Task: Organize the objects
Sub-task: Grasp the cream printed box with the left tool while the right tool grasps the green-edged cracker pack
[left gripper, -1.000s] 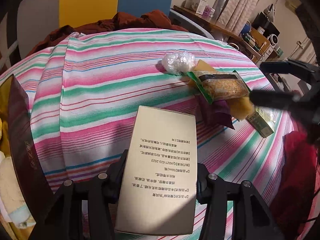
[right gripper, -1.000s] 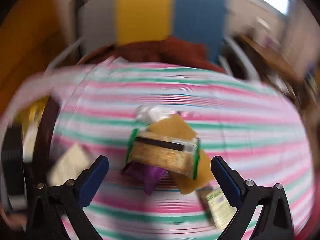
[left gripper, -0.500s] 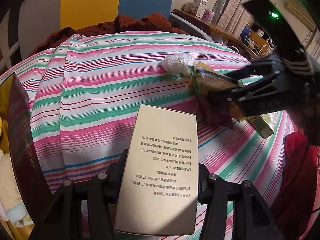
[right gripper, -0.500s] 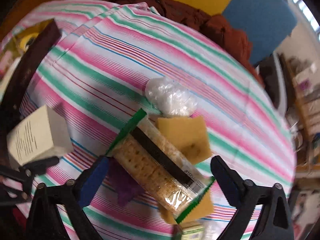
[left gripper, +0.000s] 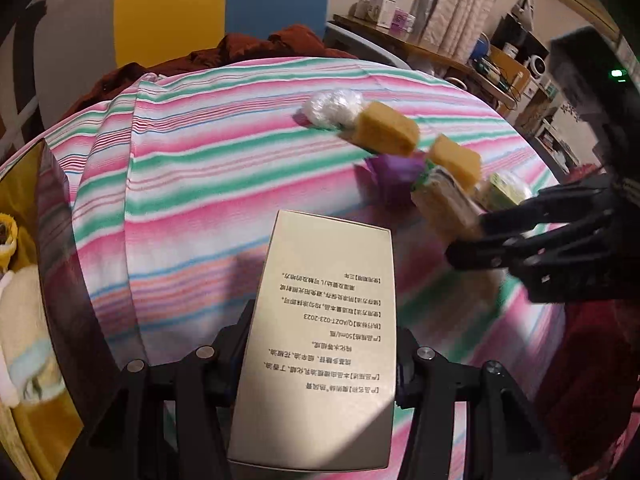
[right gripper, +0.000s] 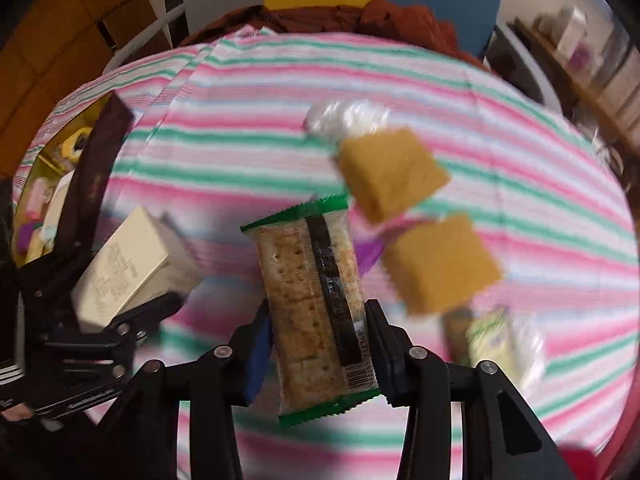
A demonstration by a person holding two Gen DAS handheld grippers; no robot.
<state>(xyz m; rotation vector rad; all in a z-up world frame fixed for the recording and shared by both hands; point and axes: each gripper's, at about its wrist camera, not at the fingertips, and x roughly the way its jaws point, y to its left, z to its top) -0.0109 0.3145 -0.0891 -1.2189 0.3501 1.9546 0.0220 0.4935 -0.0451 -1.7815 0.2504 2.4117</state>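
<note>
Left wrist view: the left tool (left gripper: 320, 344) is pinching the beige box (left gripper: 320, 320) above the striped cloth (left gripper: 200, 168), unchanged. Right wrist view: the right tool (right gripper: 316, 340), spread half a second ago, is now clamping the cracker packet (right gripper: 316, 292), lifted off the sponges (right gripper: 392, 174); transfer to the storage box (right gripper: 92, 168) likely follows.

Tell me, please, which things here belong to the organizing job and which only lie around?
In the job:
- beige box, in left gripper
- cracker packet, in right gripper
- two yellow sponges
- storage bin

Lying about:
- red-brown cloth
- desk clutter
</note>
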